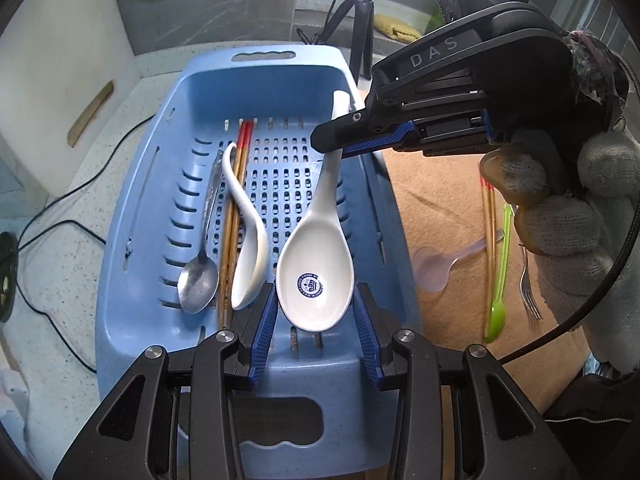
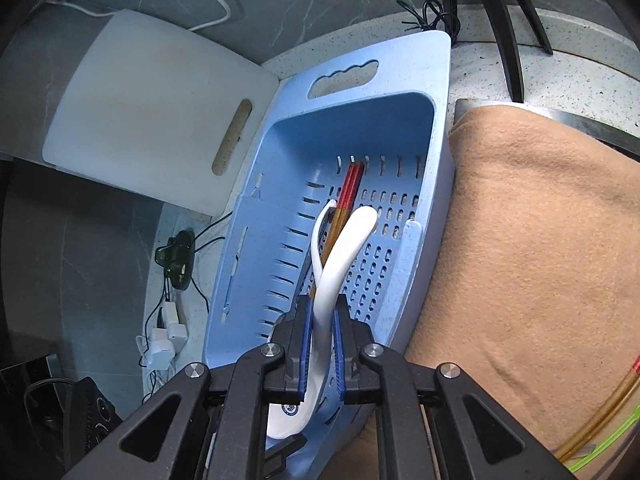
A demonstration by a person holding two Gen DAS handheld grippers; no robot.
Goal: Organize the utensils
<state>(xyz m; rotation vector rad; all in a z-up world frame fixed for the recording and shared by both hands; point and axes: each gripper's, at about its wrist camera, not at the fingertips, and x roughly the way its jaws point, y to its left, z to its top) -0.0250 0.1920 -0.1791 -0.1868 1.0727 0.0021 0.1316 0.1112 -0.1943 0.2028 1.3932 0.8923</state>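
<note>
Two claws: the right claw [image 2: 320,344] pinches a white spoon [image 1: 316,264] over the blue basket [image 1: 132,248]; the left claw [image 1: 314,320] is apart.

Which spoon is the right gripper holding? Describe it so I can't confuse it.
Look in the blue basket. Its right half holds the larger white spoon, handle pinched by the right gripper. Only it has a blue round logo in the bowl.

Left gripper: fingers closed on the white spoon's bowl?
No. The left gripper is open, its fingers flanking the white spoon without clamping it.
</note>
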